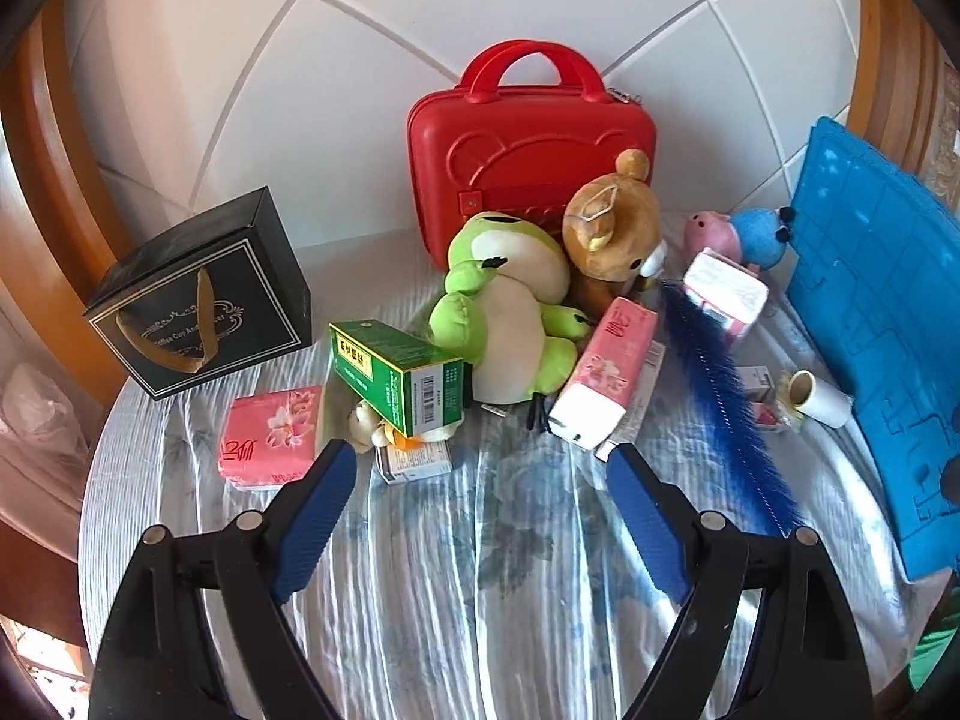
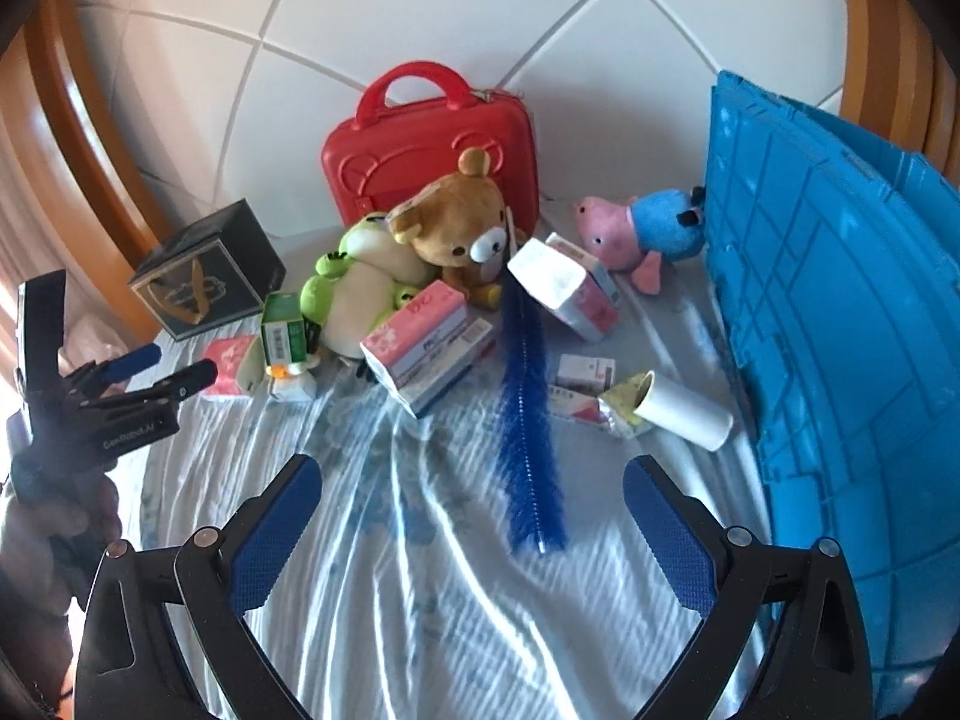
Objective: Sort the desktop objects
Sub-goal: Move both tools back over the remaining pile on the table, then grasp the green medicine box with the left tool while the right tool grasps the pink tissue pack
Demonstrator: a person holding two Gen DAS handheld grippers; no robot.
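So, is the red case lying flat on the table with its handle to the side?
No, the red case stands upright against the wall behind the plush toys, with its handle on top.

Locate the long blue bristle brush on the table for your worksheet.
In both wrist views the blue bristle brush lies flat right of centre, between the pink tissue pack and the cardboard tube.

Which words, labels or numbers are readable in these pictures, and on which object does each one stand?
"Coffee Cup And Saucer", partly covered by the ribbon: black gift box.
"GenRobot.AI": side of the left gripper.
Green box: barcode and characters, too small to read.
Pink tissue packs, small medicine boxes: print too blurred to read.
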